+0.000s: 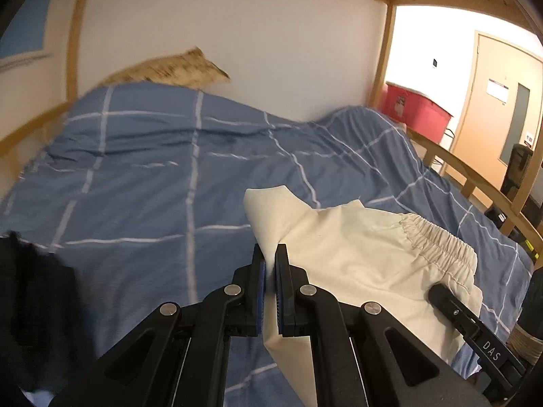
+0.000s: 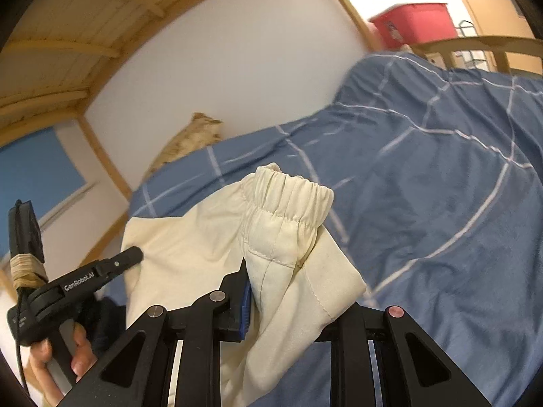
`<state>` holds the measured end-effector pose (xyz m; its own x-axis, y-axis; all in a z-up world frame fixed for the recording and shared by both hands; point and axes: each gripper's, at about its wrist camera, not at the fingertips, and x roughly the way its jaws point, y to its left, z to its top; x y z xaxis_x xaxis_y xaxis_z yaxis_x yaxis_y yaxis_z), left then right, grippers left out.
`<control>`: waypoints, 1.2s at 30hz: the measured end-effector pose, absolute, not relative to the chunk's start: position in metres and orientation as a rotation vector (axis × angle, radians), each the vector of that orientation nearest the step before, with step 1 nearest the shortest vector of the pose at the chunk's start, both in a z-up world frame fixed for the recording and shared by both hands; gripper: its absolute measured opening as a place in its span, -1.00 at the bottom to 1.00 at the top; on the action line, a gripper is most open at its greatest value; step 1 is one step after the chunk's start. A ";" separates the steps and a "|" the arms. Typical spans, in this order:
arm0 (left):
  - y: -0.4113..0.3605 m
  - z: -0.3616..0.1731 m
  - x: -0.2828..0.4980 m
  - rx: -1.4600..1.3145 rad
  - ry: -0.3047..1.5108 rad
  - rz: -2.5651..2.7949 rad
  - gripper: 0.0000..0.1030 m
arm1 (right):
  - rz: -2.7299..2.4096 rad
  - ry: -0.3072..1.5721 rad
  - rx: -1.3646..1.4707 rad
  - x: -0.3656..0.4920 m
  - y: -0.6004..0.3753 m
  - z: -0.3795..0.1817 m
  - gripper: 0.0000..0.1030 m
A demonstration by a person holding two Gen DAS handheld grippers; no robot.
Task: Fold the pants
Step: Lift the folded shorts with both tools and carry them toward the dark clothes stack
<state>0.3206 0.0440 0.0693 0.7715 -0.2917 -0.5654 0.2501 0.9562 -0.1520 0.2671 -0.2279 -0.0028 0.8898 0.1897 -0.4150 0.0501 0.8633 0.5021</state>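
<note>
Cream pants (image 1: 356,247) with an elastic waistband (image 1: 437,237) hang lifted above the blue checked bed cover (image 1: 152,176). My left gripper (image 1: 270,261) is shut on a fold of the cream fabric near one waist corner. My right gripper (image 2: 271,291) is shut on the pants just below the gathered waistband (image 2: 288,196); its right finger is hidden under the cloth. The right gripper's finger also shows in the left wrist view (image 1: 451,308), against the pants. The left gripper shows in the right wrist view (image 2: 101,271), with the hand that holds it.
The bed sits inside a wooden bunk frame (image 1: 383,51) with a rail (image 1: 475,176) on the right side. A tan pillow (image 1: 176,68) lies at the wall. A red bin (image 1: 414,108) stands beyond the bed. A dark garment (image 1: 30,298) lies at lower left.
</note>
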 end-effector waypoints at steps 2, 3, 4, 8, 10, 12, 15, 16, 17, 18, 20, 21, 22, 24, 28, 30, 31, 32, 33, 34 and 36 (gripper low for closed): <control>0.066 0.084 0.307 -0.059 0.599 -0.266 -0.87 | 0.105 0.466 0.522 0.260 -0.210 0.008 -0.53; 0.076 0.089 0.301 -0.054 0.589 -0.254 -0.87 | 0.121 0.462 0.517 0.257 -0.202 0.013 -0.53; 0.087 0.095 0.295 -0.049 0.581 -0.239 -0.87 | 0.140 0.456 0.507 0.254 -0.188 0.020 -0.53; 0.139 0.115 0.277 -0.012 0.555 -0.166 -0.87 | 0.213 0.437 0.482 0.246 -0.142 0.041 -0.53; 0.163 0.120 0.272 0.001 0.549 -0.129 -0.87 | 0.246 0.432 0.471 0.243 -0.121 0.047 -0.53; 0.191 0.124 0.269 0.008 0.548 -0.089 -0.87 | 0.286 0.427 0.454 0.243 -0.093 0.055 -0.53; 0.236 0.125 0.267 0.012 0.550 -0.029 -0.87 | 0.348 0.426 0.430 0.246 -0.048 0.064 -0.53; 0.250 0.124 0.267 0.009 0.551 -0.008 -0.87 | 0.361 0.426 0.424 0.247 -0.037 0.065 -0.53; 0.265 0.123 0.268 0.004 0.553 0.009 -0.87 | 0.387 0.425 0.413 0.249 -0.017 0.068 -0.53; 0.283 0.122 0.270 -0.003 0.555 0.030 -0.87 | 0.400 0.425 0.405 0.250 -0.006 0.069 -0.53; 0.309 0.119 0.274 0.003 0.560 0.060 -0.87 | 0.435 0.424 0.381 0.252 0.026 0.070 -0.53; 0.318 0.118 0.276 0.008 0.559 0.071 -0.87 | 0.451 0.424 0.367 0.253 0.043 0.070 -0.53; 0.328 0.117 0.278 0.012 0.560 0.081 -0.87 | 0.460 0.424 0.359 0.254 0.052 0.070 -0.53; 0.347 0.114 0.285 0.025 0.564 0.095 -0.87 | 0.480 0.429 0.344 0.258 0.076 0.067 -0.53; 0.375 0.106 0.299 0.042 0.583 0.098 -0.87 | 0.486 0.444 0.328 0.269 0.111 0.058 -0.53; 0.383 0.100 0.306 0.051 0.599 0.098 -0.87 | 0.477 0.451 0.321 0.271 0.121 0.053 -0.53; 0.386 0.095 0.309 0.054 0.609 0.099 -0.87 | 0.473 0.456 0.315 0.273 0.125 0.049 -0.53; 0.389 0.089 0.311 0.058 0.622 0.101 -0.87 | 0.469 0.468 0.311 0.274 0.130 0.043 -0.53; 0.391 0.084 0.313 0.060 0.631 0.098 -0.86 | 0.467 0.475 0.309 0.276 0.133 0.042 -0.52; 0.392 0.079 0.314 0.061 0.639 0.094 -0.86 | 0.464 0.486 0.307 0.277 0.135 0.038 -0.51; 0.393 0.070 0.314 0.056 0.653 0.087 -0.84 | 0.445 0.508 0.300 0.279 0.138 0.032 -0.46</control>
